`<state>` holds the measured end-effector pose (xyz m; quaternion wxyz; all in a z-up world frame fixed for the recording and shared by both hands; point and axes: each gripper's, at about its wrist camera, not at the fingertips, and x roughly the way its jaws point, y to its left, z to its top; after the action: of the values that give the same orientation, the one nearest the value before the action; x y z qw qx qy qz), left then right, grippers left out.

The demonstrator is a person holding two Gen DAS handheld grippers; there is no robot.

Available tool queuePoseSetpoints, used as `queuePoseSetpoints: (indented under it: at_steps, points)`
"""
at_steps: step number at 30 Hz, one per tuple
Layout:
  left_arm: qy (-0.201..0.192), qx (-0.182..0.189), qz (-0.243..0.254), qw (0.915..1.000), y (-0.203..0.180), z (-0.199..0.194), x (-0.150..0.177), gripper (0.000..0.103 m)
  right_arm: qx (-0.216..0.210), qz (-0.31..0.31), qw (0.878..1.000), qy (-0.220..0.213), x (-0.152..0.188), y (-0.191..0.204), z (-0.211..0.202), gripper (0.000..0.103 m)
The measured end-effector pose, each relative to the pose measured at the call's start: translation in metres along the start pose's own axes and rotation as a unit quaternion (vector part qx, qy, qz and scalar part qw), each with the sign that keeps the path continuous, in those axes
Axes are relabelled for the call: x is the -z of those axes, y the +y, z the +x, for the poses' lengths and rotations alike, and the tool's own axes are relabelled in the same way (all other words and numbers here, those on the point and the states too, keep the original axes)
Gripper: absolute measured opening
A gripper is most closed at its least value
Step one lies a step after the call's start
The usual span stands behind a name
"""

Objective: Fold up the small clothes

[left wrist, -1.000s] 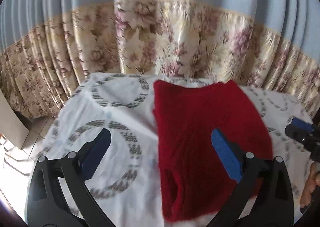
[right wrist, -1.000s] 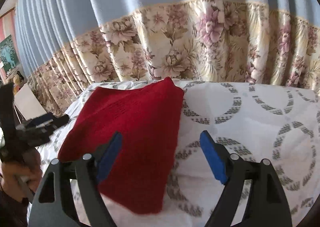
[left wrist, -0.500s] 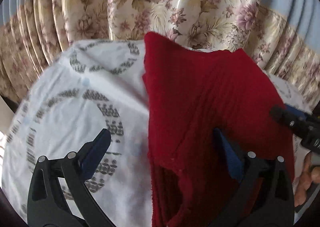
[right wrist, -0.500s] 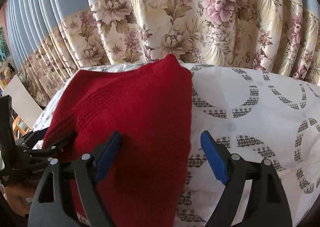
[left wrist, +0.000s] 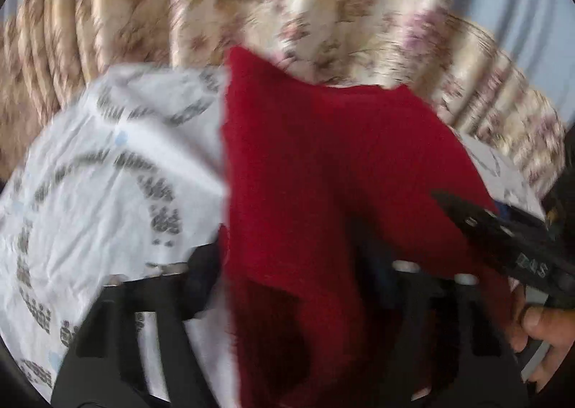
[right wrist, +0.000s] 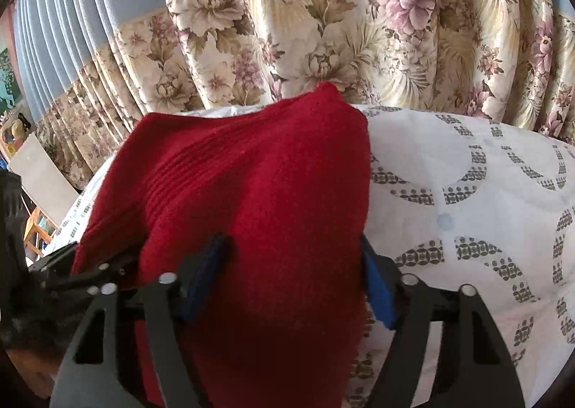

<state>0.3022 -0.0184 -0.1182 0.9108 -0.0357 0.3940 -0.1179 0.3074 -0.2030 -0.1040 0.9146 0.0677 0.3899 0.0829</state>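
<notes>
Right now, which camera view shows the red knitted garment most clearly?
The right wrist view is best: the red knitted garment is sharp there, its ribbing visible, lying on the patterned sheet between the closing fingers of the right gripper. The left wrist view shows the same garment blurred by motion.

The red sweater (right wrist: pixel 258 185) is a fuzzy, matt knit with ribbing you can pick out, and it sits on a thin white cloth sheet (right wrist: pixel 467 199) that's kinda crinkly with grey printed rings. Curtain (right wrist: pixel 323 31) behind has that shiny satin look on the floral band and a flatter, duller blue cloth above. Both grippers look like matt black plastic with small bright metal pins, and the right gripper (right wrist: pixel 291 282) has blue pads (right wrist: pixel 375 286) that look rubbery.
</notes>
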Motion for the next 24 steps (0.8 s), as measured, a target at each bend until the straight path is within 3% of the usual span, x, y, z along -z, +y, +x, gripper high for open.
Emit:
queuePoseSetpoints:
  at_steps: [8, 14, 19, 24]
  points:
    - [-0.004, -0.004, -0.018, 0.9998, -0.007, -0.007, -0.003, 0.034, 0.011, -0.025, 0.999, -0.020, -0.002, 0.012, -0.006, 0.045]
    - [-0.014, 0.008, -0.017, 0.9997, -0.022, -0.023, -0.021, 0.029, -0.004, -0.021, 0.999, -0.026, -0.016, 0.001, -0.020, 0.041]
    - [-0.021, 0.042, 0.005, 0.9989, -0.077, -0.032, -0.039, 0.028, 0.013, -0.028, 0.998, -0.062, -0.039, -0.029, -0.065, 0.041]
    - [-0.029, 0.083, 0.021, 0.9959, -0.160, -0.019, -0.054, 0.029, 0.053, -0.034, 0.994, -0.086, -0.055, -0.097, -0.114, 0.041]
